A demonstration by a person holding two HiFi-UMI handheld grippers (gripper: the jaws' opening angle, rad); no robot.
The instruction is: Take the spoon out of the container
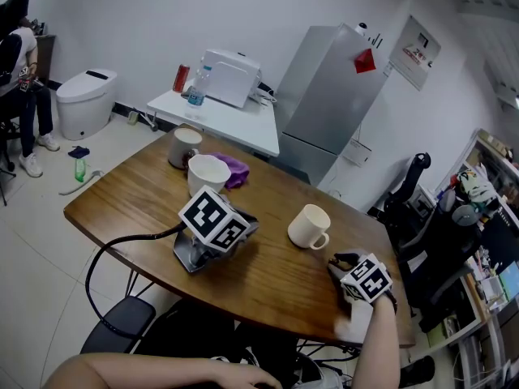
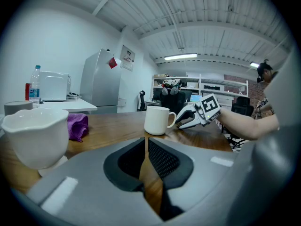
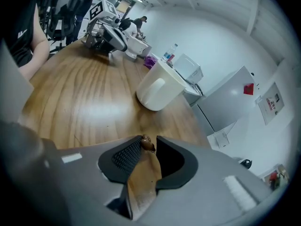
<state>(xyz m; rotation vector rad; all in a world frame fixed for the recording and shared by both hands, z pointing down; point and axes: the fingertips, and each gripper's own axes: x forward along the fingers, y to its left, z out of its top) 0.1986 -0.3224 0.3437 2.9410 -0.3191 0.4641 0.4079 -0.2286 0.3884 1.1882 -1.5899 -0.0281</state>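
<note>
At the table's middle, head view: my left gripper (image 1: 243, 232) lies on the wooden table (image 1: 122, 209), marker cube uppermost.
Right end, head view: my right gripper (image 1: 342, 260) sits low over the wood, just beside the white mug (image 1: 308, 227), tips pointing toward it.
Other things, head view: a white cup (image 1: 208, 174) stands beyond my left gripper, with a purple cloth (image 1: 236, 168) just beside it and a grey mug (image 1: 185, 146) further back.
Jaws, left gripper view: mine (image 2: 143, 142) are drawn together to a sliver, and nothing is between them, only wood grain.
Ahead, left gripper view: the white mug (image 2: 156, 120) stands upright, its handle toward my right gripper (image 2: 181, 122), which is close beside it.
Jaws, right gripper view: mine (image 3: 148, 142) stand narrowly apart.
Spoon, right gripper view: only a small dark brown end of the spoon (image 3: 146, 143) shows, between the tips and against one pad. It looks a hair clear of the other pad.
Container, right gripper view: the white mug (image 3: 160, 91) stands ahead of the tips, apart from the spoon, so the spoon is outside it.
Contact: I cannot tell whether the spoon touches the table.
</note>
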